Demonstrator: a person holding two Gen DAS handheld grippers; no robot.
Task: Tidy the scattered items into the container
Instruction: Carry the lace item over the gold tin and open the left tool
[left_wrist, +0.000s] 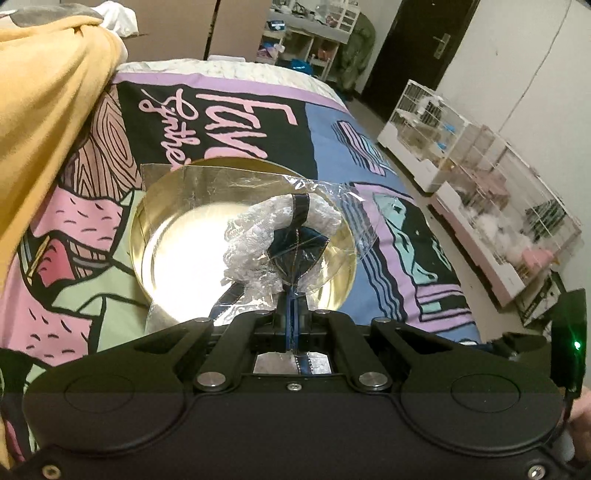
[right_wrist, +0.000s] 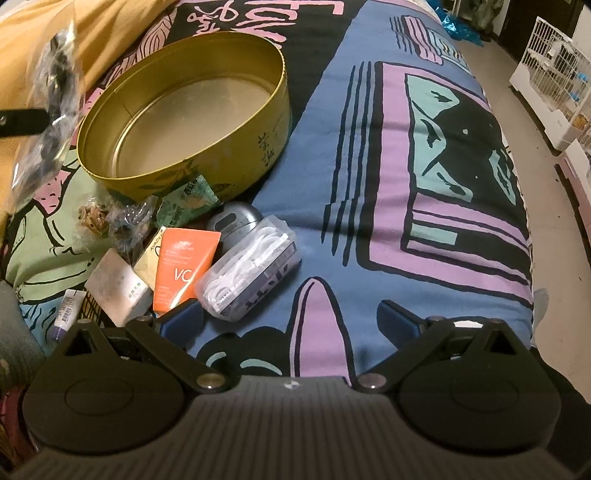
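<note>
A round gold tin (left_wrist: 162, 236) sits on the patterned bedspread; it also shows in the right wrist view (right_wrist: 184, 110), empty. My left gripper (left_wrist: 293, 314) is shut on a clear plastic bag of white lace and navy ribbon (left_wrist: 284, 236) and holds it above the tin. That bag also hangs at the far left of the right wrist view (right_wrist: 51, 96). My right gripper (right_wrist: 291, 317) is open and empty, low over the bedspread. Scattered items lie just left of it: an orange VC tube (right_wrist: 181, 273), a clear box of white cable (right_wrist: 247, 262), a grey case (right_wrist: 232, 225).
A green sachet (right_wrist: 188, 203), a grey box (right_wrist: 118, 288), a small tube (right_wrist: 68, 308) and small wrapped trinkets (right_wrist: 110, 221) lie in front of the tin. A yellow blanket (left_wrist: 48, 110) lies left. White cages (left_wrist: 480, 166) stand on the floor past the bed's right edge.
</note>
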